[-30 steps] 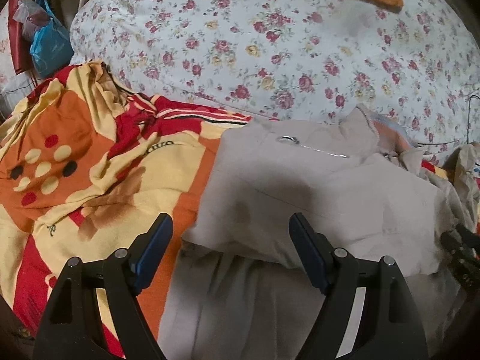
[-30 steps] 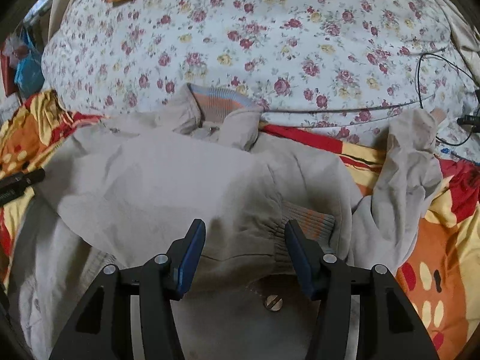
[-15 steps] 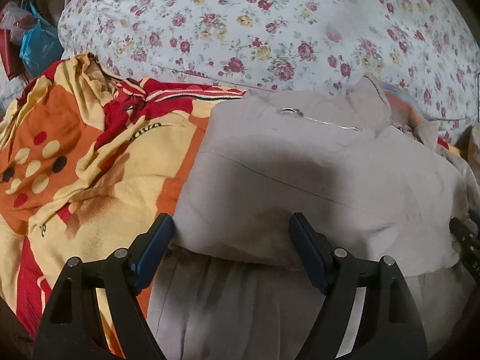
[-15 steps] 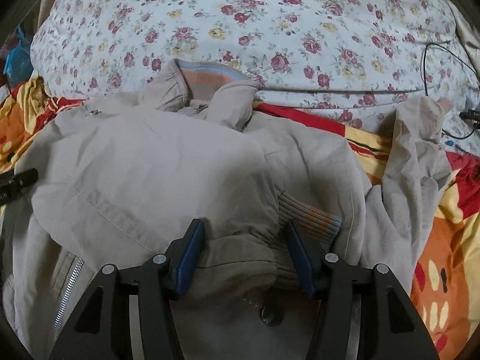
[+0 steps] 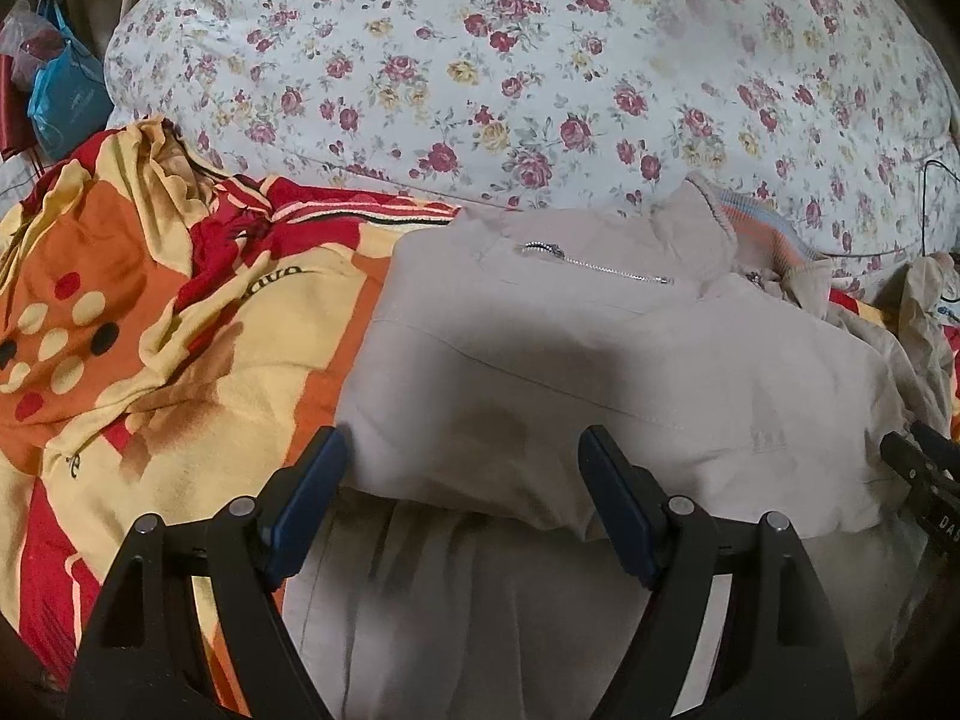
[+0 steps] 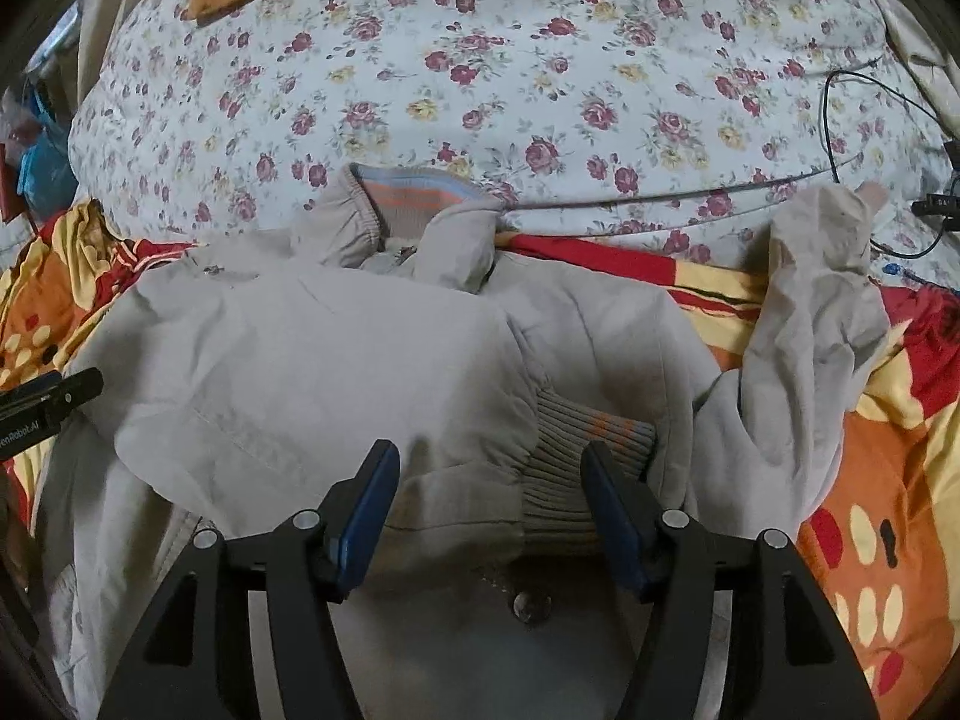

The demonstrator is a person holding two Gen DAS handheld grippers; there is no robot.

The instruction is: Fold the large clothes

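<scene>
**Jacket half-folded on bed, both grippers at its near edge**

Beige jacket (image 6: 312, 360) lies on the red-orange-yellow blanket (image 5: 150, 312), collar (image 6: 414, 198) pointing away toward the floral duvet (image 6: 540, 78). Long axis runs from the collar back toward the grippers. Upper body is folded over the lower part, fold edge running crosswise. One sleeve (image 6: 810, 312) is flung out right, lying loose on the blanket.

Left gripper (image 5: 462, 492): jaws spread wide, pads not pressing anything. The folded edge of the jacket sits between them, left pad just beside the fold's left corner.

Right gripper (image 6: 489, 492): jaws have just been opening; they now stand apart with the ribbed cuff (image 6: 582, 450) and bunched fabric between them. Right pad is at the cuff's edge; can't tell if it still touches. A snap button (image 6: 531, 606) shows on the fabric below the jaws.
</scene>
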